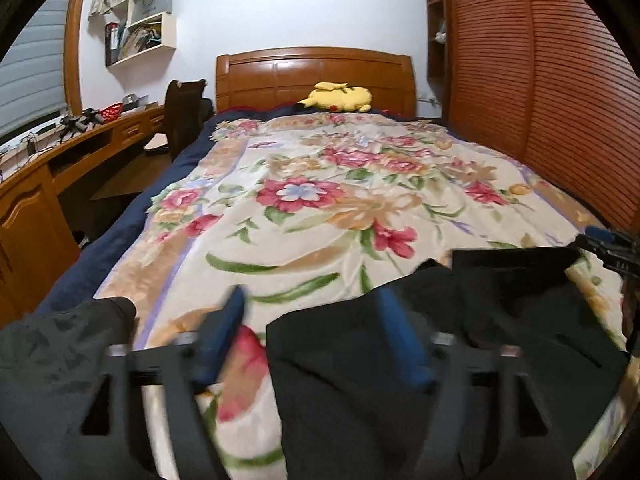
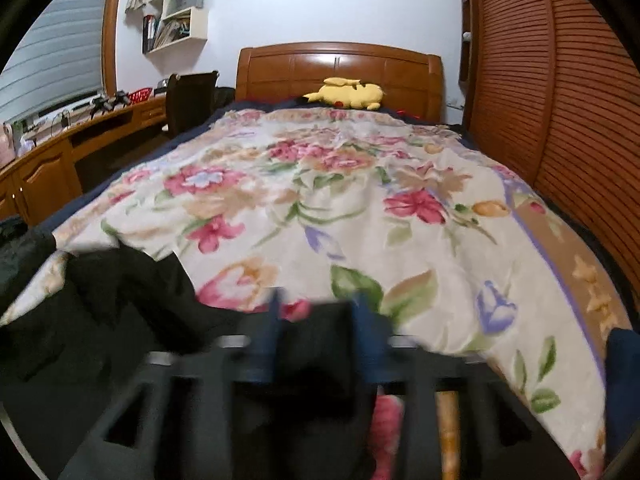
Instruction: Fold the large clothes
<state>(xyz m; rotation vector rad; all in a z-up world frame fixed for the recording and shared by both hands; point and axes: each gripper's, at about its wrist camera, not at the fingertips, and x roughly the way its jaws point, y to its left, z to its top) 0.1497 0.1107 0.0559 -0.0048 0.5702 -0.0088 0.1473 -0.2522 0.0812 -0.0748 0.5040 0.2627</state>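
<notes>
A black garment lies spread on the near end of a bed covered with a floral blanket. My left gripper stands open over the garment's left edge, and its blue fingers are wide apart and press on nothing. In the right wrist view the same garment runs from the left to under my right gripper. That gripper is open, and a black fold sits loose between its blurred blue fingers. The right gripper also shows at the right edge of the left wrist view.
More dark cloth lies at the bed's near left corner. A yellow plush toy rests by the wooden headboard. A slatted wardrobe runs along the right side. A desk and a chair stand on the left.
</notes>
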